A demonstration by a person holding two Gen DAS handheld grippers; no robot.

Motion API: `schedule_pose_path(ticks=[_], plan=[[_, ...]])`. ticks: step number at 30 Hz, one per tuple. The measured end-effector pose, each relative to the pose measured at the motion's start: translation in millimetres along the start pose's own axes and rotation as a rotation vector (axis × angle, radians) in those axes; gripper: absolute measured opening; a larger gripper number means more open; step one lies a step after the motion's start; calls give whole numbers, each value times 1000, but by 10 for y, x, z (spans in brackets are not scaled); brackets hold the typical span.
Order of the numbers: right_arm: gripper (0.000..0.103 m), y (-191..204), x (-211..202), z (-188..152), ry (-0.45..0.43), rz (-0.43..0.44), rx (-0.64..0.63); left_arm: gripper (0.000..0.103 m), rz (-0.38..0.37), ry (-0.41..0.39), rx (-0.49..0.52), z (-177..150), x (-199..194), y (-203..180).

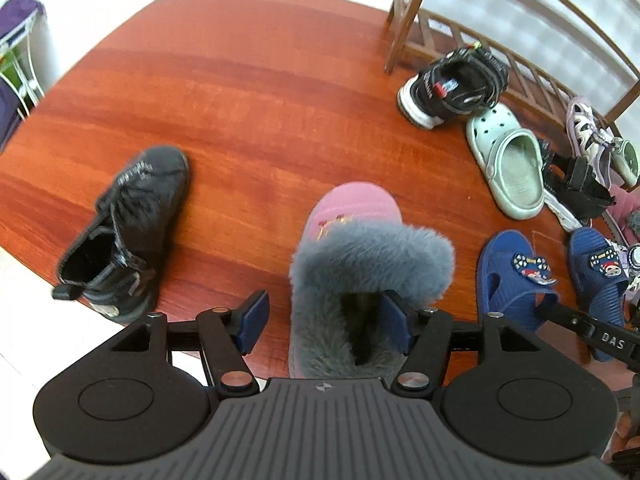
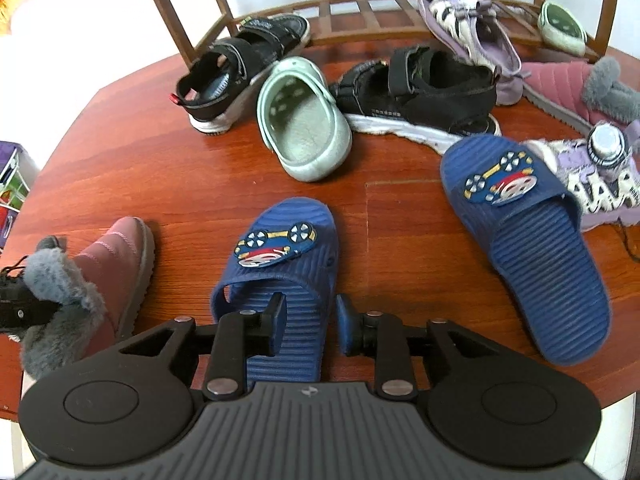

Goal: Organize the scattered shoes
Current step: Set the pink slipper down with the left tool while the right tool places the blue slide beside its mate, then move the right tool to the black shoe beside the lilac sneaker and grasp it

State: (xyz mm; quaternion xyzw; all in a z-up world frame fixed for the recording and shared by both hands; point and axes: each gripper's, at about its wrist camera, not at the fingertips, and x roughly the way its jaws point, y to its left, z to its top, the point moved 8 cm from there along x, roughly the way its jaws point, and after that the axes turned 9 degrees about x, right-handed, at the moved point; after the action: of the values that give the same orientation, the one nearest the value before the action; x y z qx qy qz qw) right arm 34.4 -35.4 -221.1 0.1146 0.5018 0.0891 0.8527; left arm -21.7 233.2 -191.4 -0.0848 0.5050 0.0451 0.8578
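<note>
Left hand-held gripper (image 1: 325, 322): jaws spread wide, blue pads facing each other, right finger (image 1: 396, 320) inside a fur-lined opening, left finger outside it. Right hand-held gripper (image 2: 310, 326): jaws parted more narrowly, angled downward, nothing clamped between them.

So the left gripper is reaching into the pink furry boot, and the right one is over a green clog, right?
Not quite. The right gripper is over a blue slide sandal, as the right wrist view shows; the green clog lies farther off. The left gripper is indeed at the pink furry boot.
</note>
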Motion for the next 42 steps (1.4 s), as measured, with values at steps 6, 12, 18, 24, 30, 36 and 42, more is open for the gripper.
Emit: schedule_pose_path(ticks=[6, 12, 18, 24, 30, 36, 42], plan=[[35, -111, -214, 46, -9, 5, -25, 66, 3, -36, -2, 122, -143, -146], [37, -418, -334, 137, -5, -13, -47, 67, -4, -59, 42, 182, -206, -465], [38, -790, -446, 254, -3, -33, -65, 67, -24, -47, 97, 168, -134, -893], [43, -1297, -567, 413, -15, -69, -73, 67, -51, -21, 118, 124, 9, -1411], [55, -1917, -763, 560, -32, -136, -90, 67, -86, 10, 138, 73, 163, -1965], [73, -2482, -904, 770, -26, -225, -185, 67, -112, 39, 155, 14, 310, -2468], [87, -2848, -977, 1045, 21, -266, -345, 67, -116, 58, 152, -65, 375, -2798]])
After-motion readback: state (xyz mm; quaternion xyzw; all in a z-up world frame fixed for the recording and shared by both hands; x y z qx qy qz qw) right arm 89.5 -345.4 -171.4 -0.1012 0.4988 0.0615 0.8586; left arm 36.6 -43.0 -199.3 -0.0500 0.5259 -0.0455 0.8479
